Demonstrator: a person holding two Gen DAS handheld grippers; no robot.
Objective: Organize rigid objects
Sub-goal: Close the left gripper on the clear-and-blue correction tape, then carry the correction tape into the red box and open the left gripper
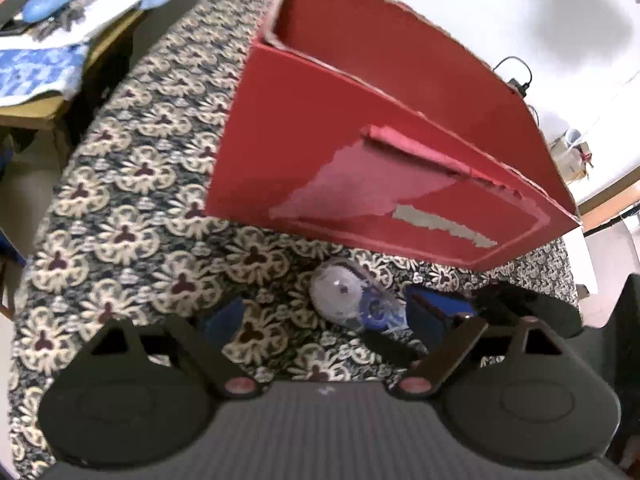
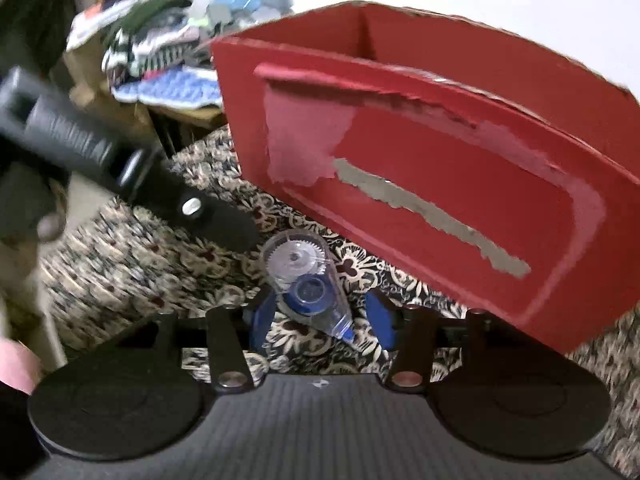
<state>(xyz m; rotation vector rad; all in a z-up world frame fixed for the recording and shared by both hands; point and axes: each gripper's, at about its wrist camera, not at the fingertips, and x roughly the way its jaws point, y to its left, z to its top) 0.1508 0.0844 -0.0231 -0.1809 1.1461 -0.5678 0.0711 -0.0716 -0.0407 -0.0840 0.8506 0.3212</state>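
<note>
A clear correction-tape dispenser (image 2: 306, 280) with a blue reel lies flat on the patterned cloth, just in front of an open-topped red cardboard box (image 2: 440, 152) with a torn label. My right gripper (image 2: 322, 318) straddles its narrow end. The left blue pad (image 2: 262, 316) sits against the dispenser and the right one stands clear of it, so the jaws are open. In the left wrist view the dispenser (image 1: 352, 300) lies between the wide-open fingers of my left gripper (image 1: 330, 314), nearer the right pad, below the box (image 1: 320, 140). One black finger of the left gripper (image 2: 216, 220) reaches in near the dispenser's round end.
The patterned cloth (image 1: 132, 200) covers the table, whose left edge drops off beside a cluttered side table (image 1: 44, 64) with papers and blue items. A pile of fabric (image 2: 160, 44) lies behind the box on the left. A cable (image 1: 516, 76) hangs on the white wall behind.
</note>
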